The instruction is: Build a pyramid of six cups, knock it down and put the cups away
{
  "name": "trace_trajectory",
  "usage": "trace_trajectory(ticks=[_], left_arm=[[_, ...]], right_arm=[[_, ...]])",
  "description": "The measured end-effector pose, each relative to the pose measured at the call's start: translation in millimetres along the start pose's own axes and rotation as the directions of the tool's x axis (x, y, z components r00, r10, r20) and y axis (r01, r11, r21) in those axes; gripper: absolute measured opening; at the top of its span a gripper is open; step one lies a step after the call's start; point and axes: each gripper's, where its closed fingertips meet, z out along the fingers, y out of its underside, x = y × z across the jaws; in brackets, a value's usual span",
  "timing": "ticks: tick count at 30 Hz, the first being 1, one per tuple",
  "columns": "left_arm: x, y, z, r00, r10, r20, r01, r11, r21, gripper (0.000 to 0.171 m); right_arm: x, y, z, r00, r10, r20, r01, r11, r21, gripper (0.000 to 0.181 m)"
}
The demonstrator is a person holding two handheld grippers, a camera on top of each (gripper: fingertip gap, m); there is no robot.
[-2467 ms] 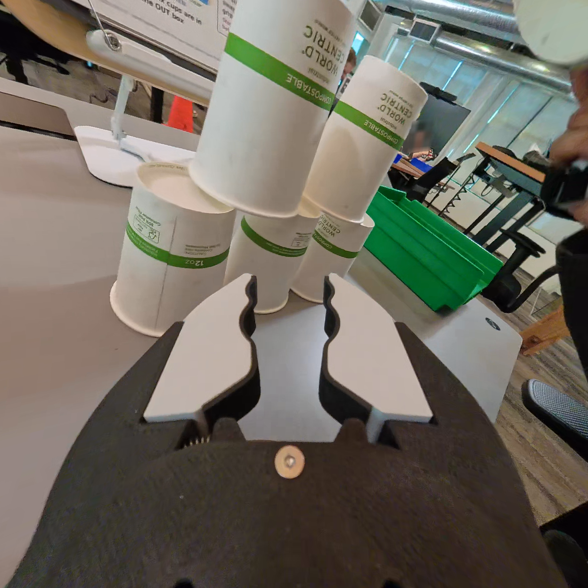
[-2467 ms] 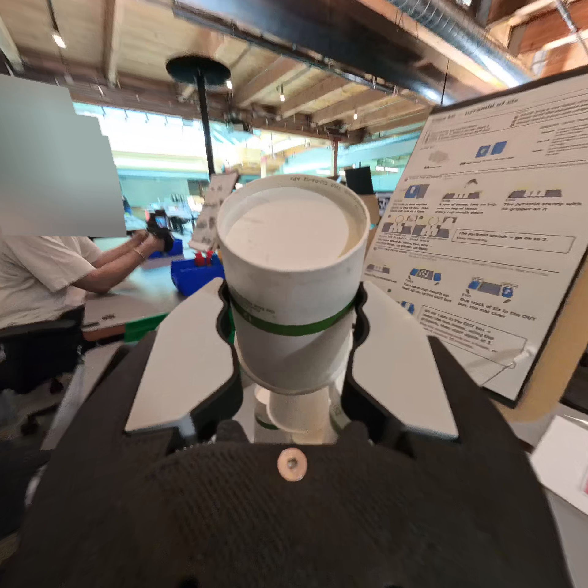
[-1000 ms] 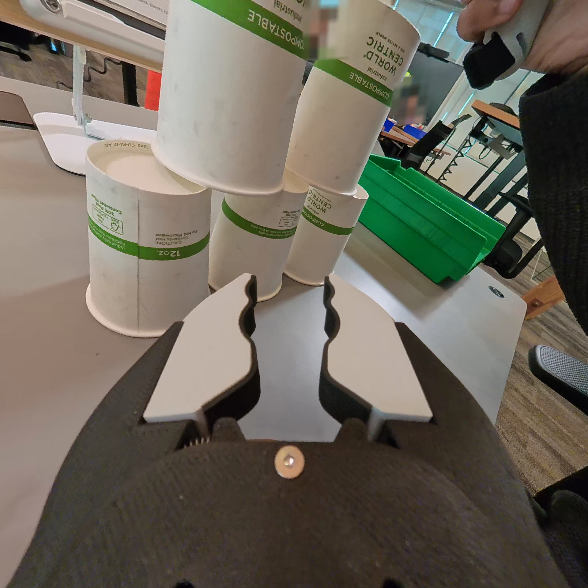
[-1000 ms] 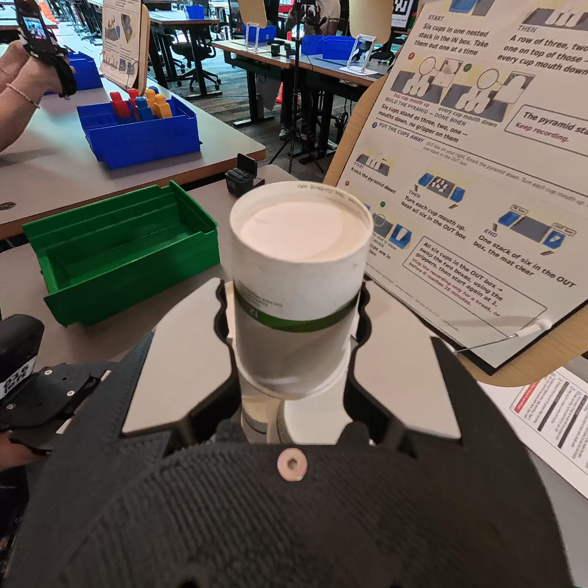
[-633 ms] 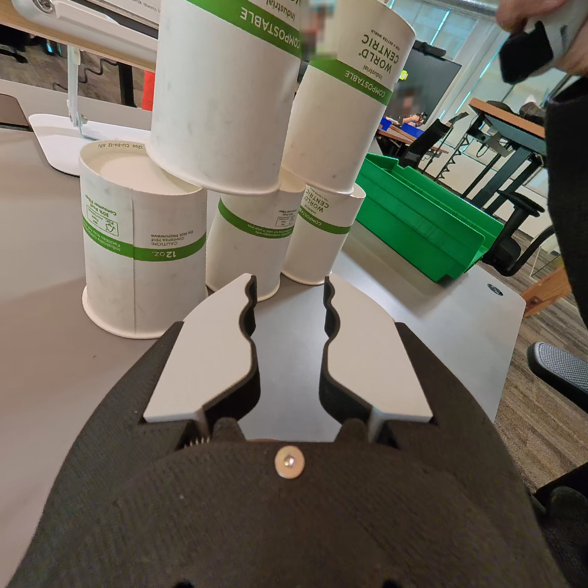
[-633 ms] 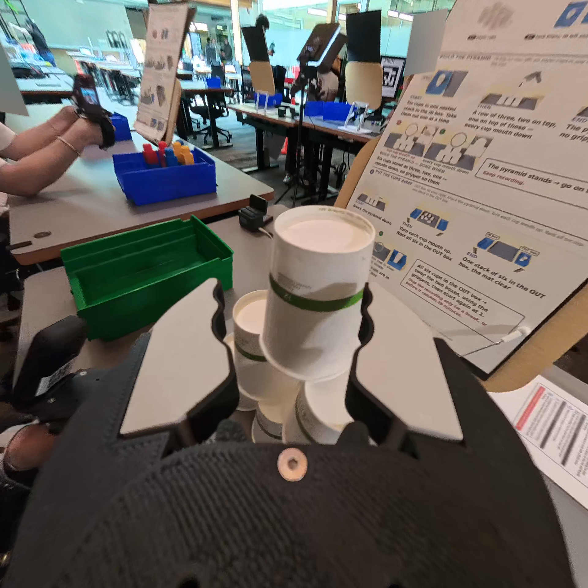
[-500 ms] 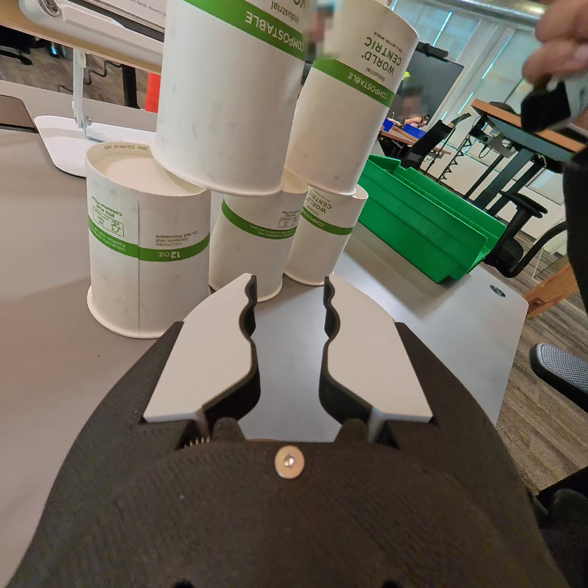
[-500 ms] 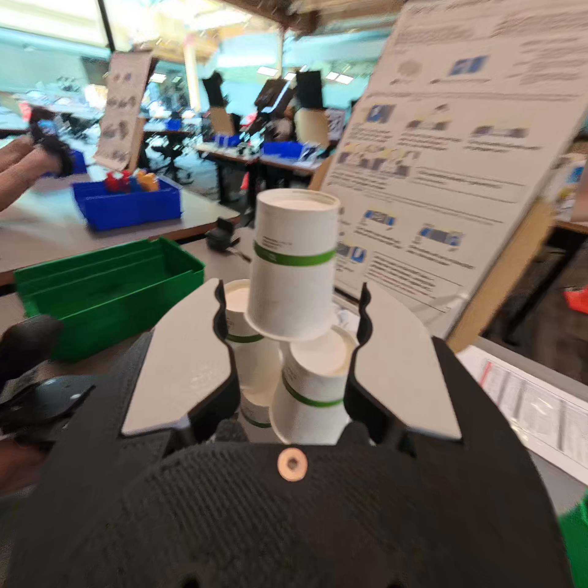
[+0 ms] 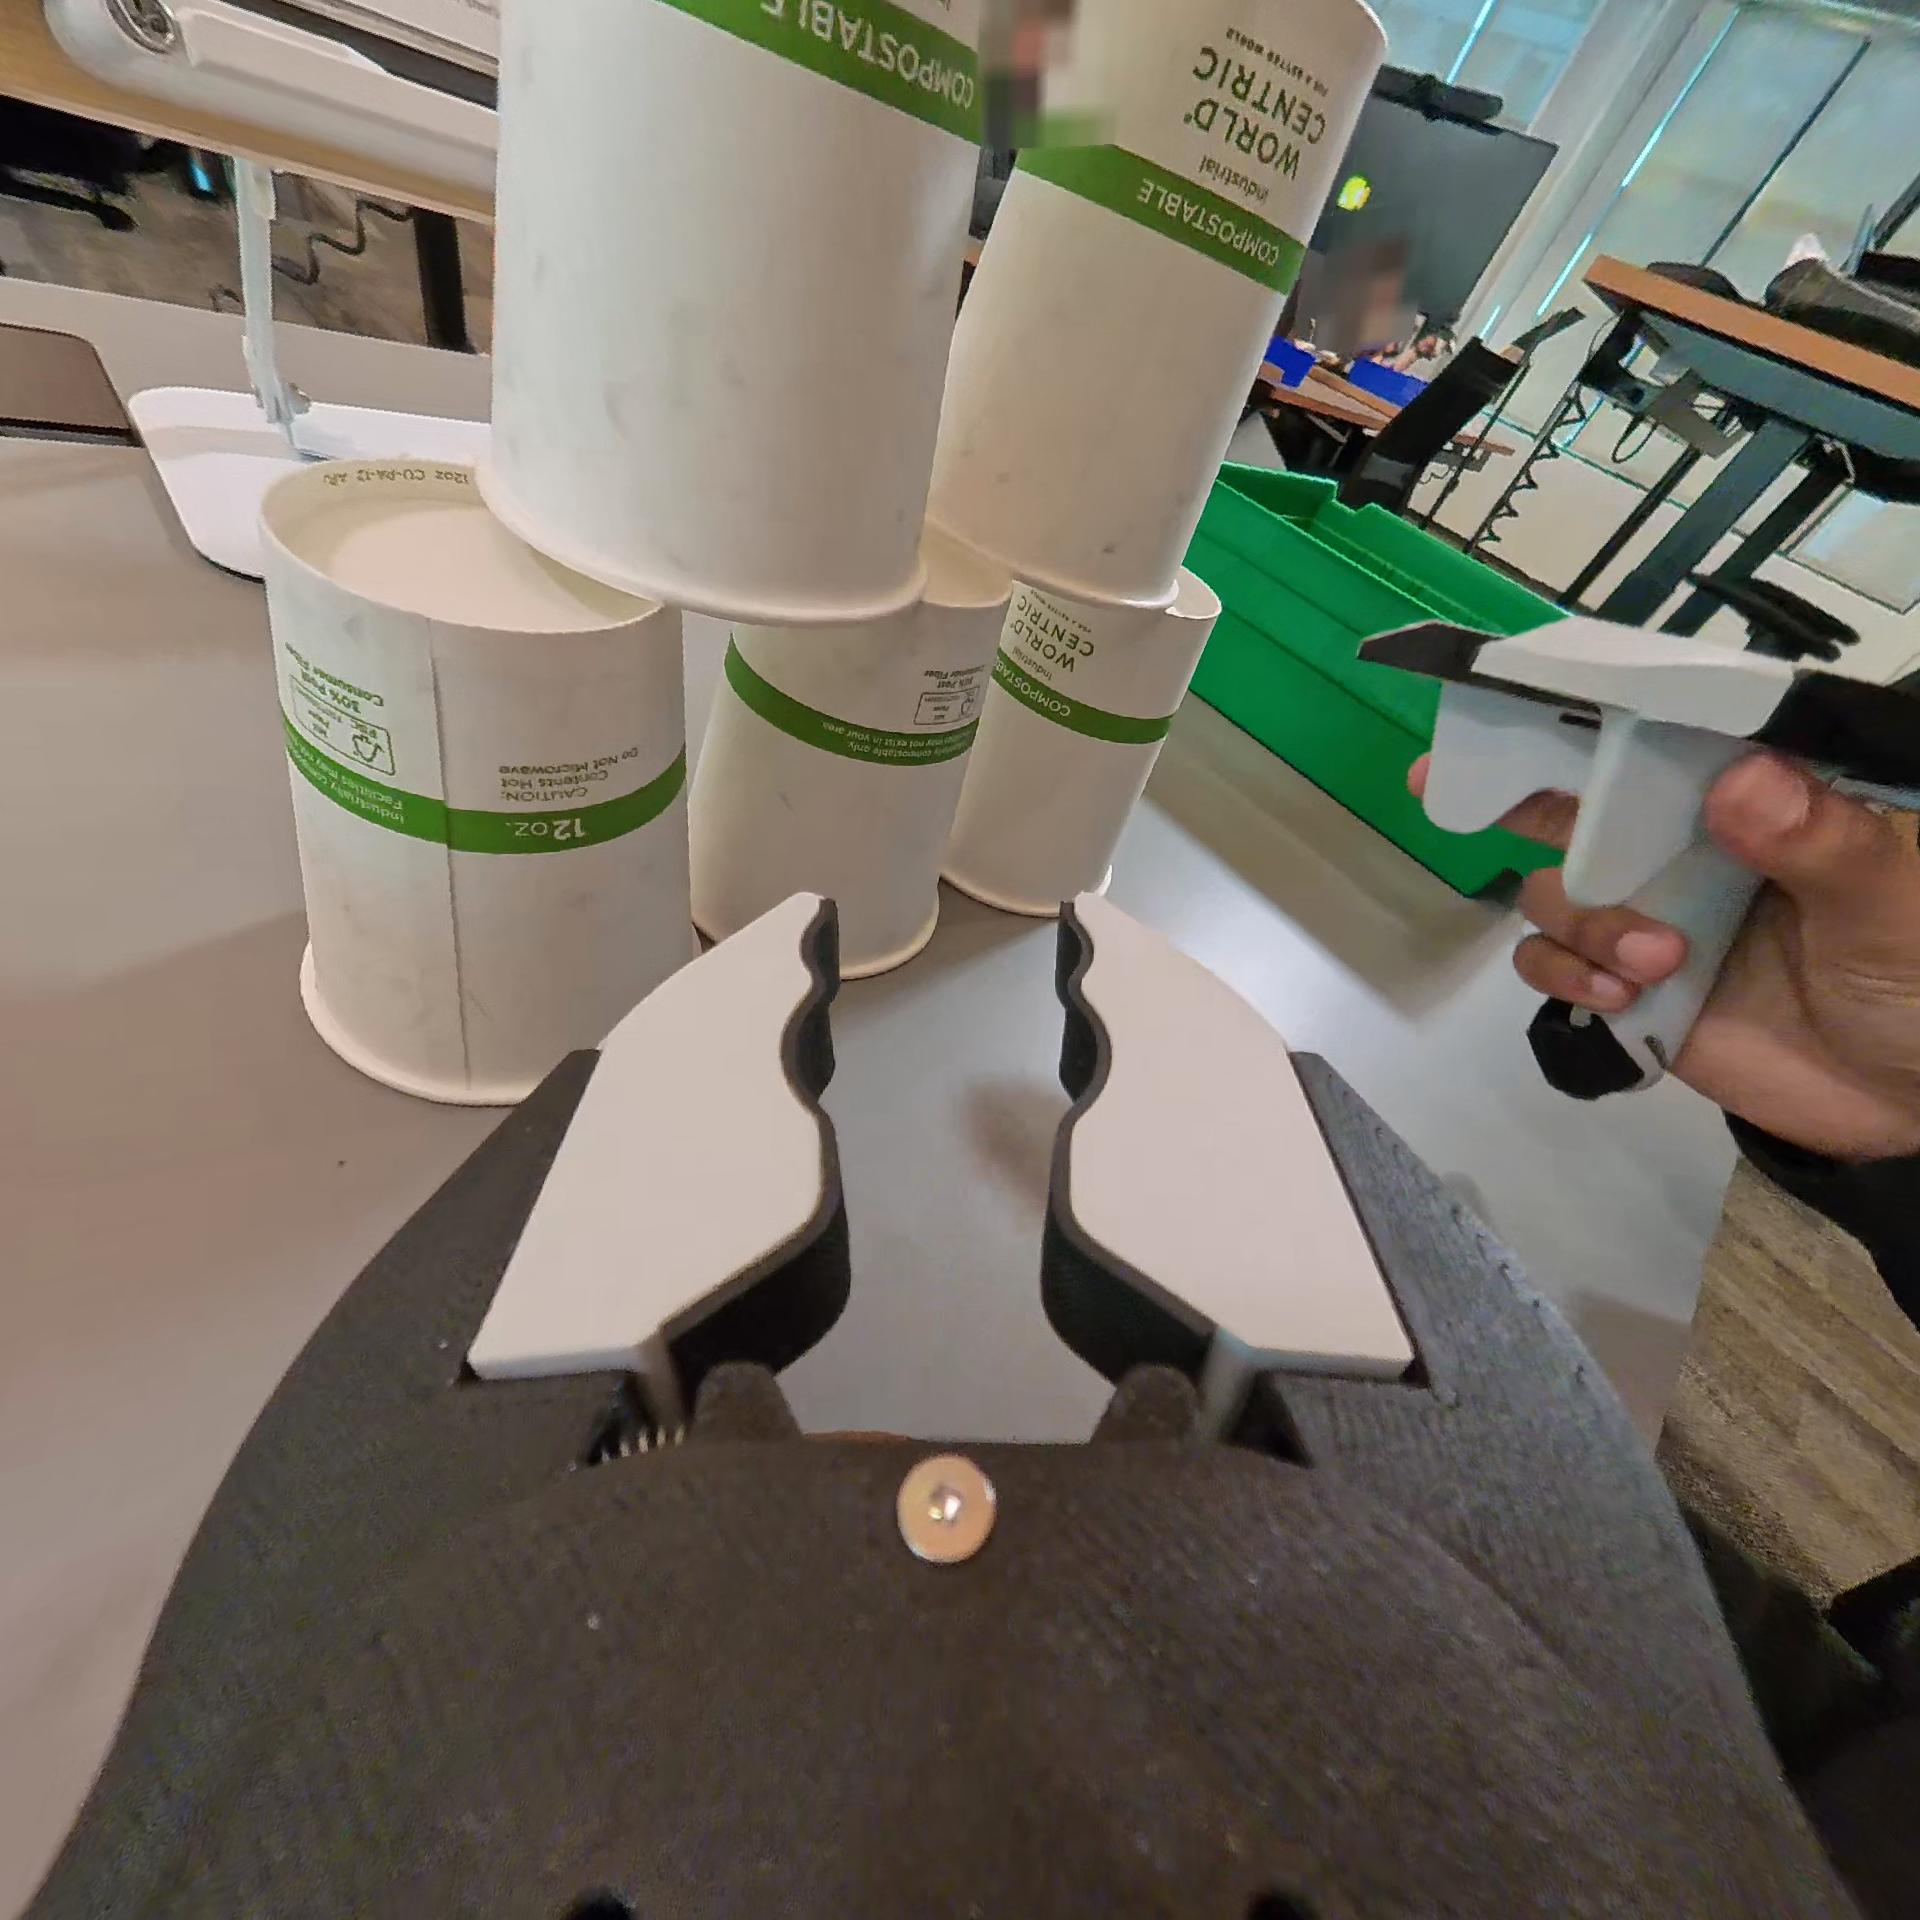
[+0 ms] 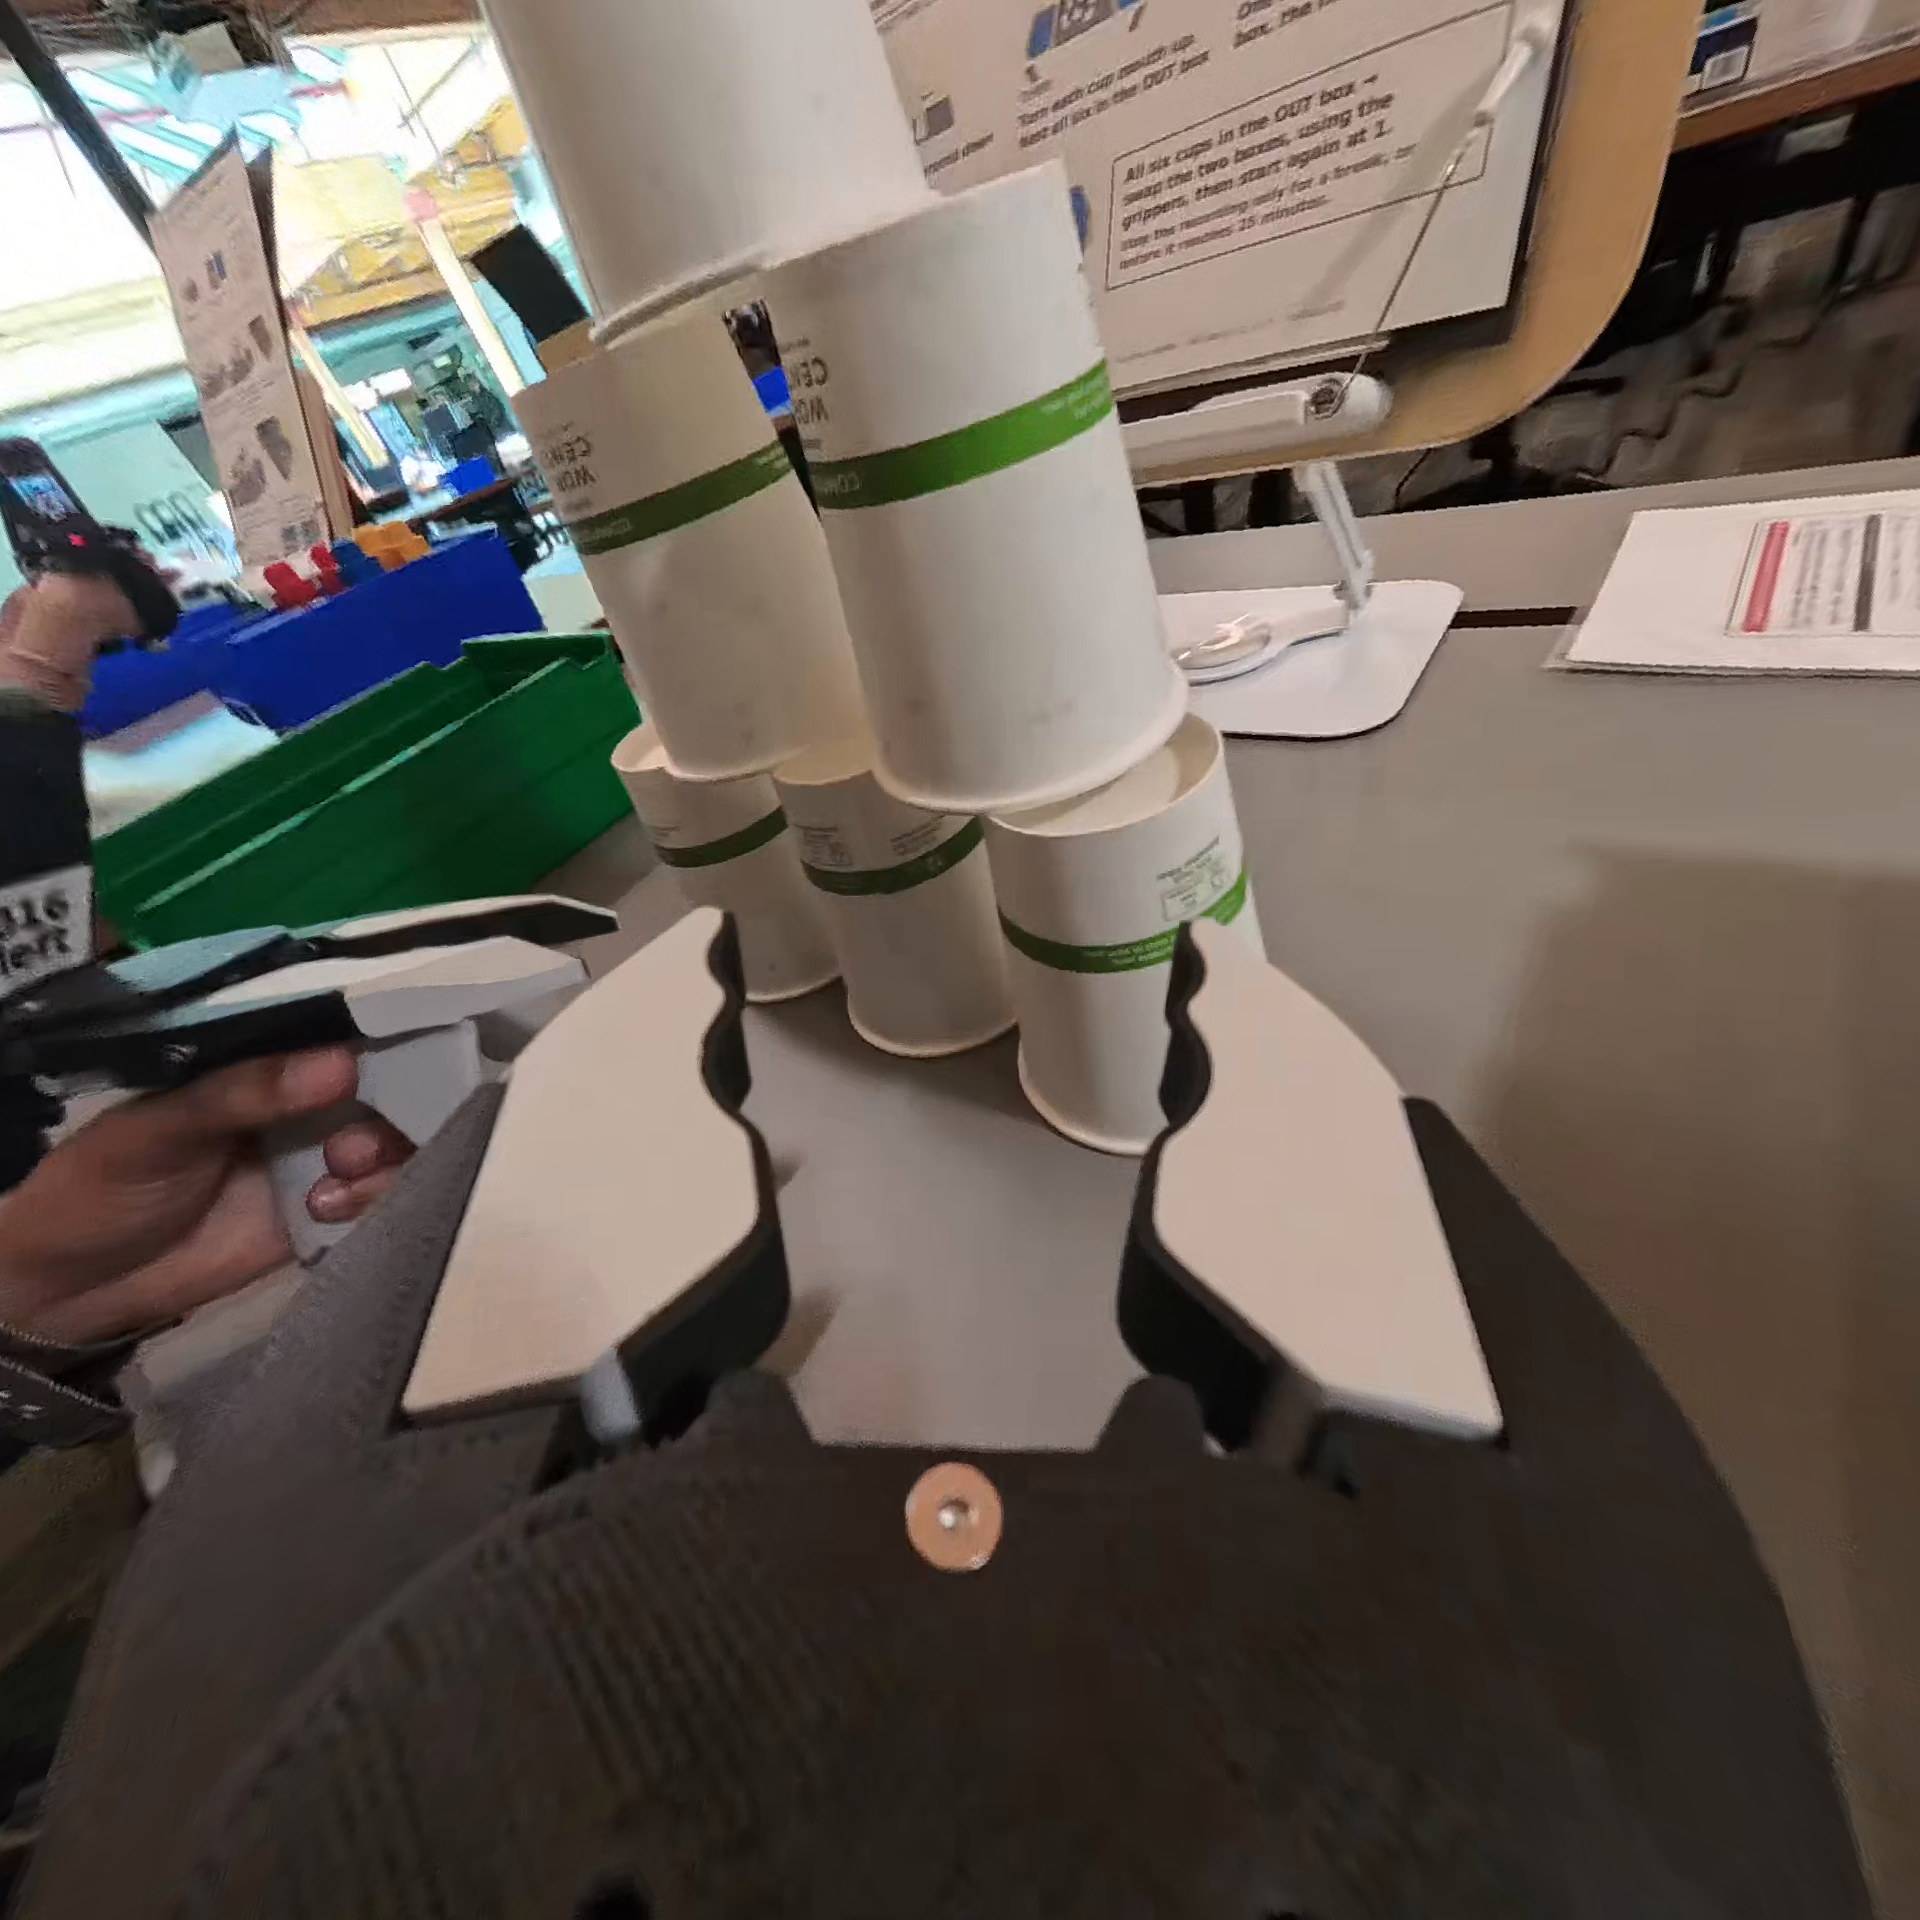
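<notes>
Left wrist view. The left gripper (image 9: 943, 925) hangs over the grey table (image 9: 135, 1039), jaws parted by a moderate gap, nothing between them. Just ahead, from 10 to 1 o'clock, a pyramid of white paper cups with green bands stands mouth down. Bottom row: the left cup (image 9: 478, 790), the middle cup (image 9: 831, 769) and the far cup (image 9: 1070, 748), side by side. Two second-row cups rest across their bases, the nearer one (image 9: 717, 312) at 11 o'clock, the farther one (image 9: 1132, 312) at 12; their tops run out of frame. A green bin (image 9: 1340, 623) sits on the table at 1 o'clock behind the cups. At 3 o'clock a hand (image 9: 1787, 987) grips the handle of the right gripper (image 9: 1413, 649), whose fingers point at the stack without touching it. A white stand base (image 9: 208, 436) lies at 10 o'clock.

Right wrist view. The right gripper (image 10: 956, 945) is wide open and empty, close before the pyramid. Its right finger overlaps the nearest bottom cup (image 10: 1112, 935); contact cannot be judged. A top cup (image 10: 707, 135) at 12 o'clock sits on the second row. The instruction board (image 10: 1299, 156) stands at 1 o'clock, a paper sheet (image 10: 1756, 592) at 2. The left gripper (image 10: 582, 940) shows at 9 o'clock.
</notes>
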Motion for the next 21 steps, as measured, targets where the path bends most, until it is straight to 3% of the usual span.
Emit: trace_trajectory(ticks=[4, 8, 12, 21], left_arm=[[0, 2, 1, 1.000, 0.013, 0.005, -0.013, 1.000, -0.008, 0.041], [-1, 3, 1, 1.000, -0.002, 0.004, 0.002, 1.000, -0.011, 0.041], [-2, 4, 2, 1.000, -0.020, 0.001, 0.020, 1.000, -0.013, 0.041], [-2, 7, 4, 0.999, -0.035, -0.005, 0.035, 0.999, -0.023, 0.041]], right_arm=[[7, 8, 1, 0.995, -0.103, -0.018, 0.102, 0.993, -0.060, 0.076], [7, 7, 1, 0.998, -0.062, -0.003, 0.061, 0.997, -0.047, 0.073], [17, 13, 3, 0.998, -0.026, -0.060, 0.021, 0.996, -0.084, 0.047], [22, 14, 3, 0.998, -0.002, -0.070, -0.004, 0.996, -0.086, 0.026]])
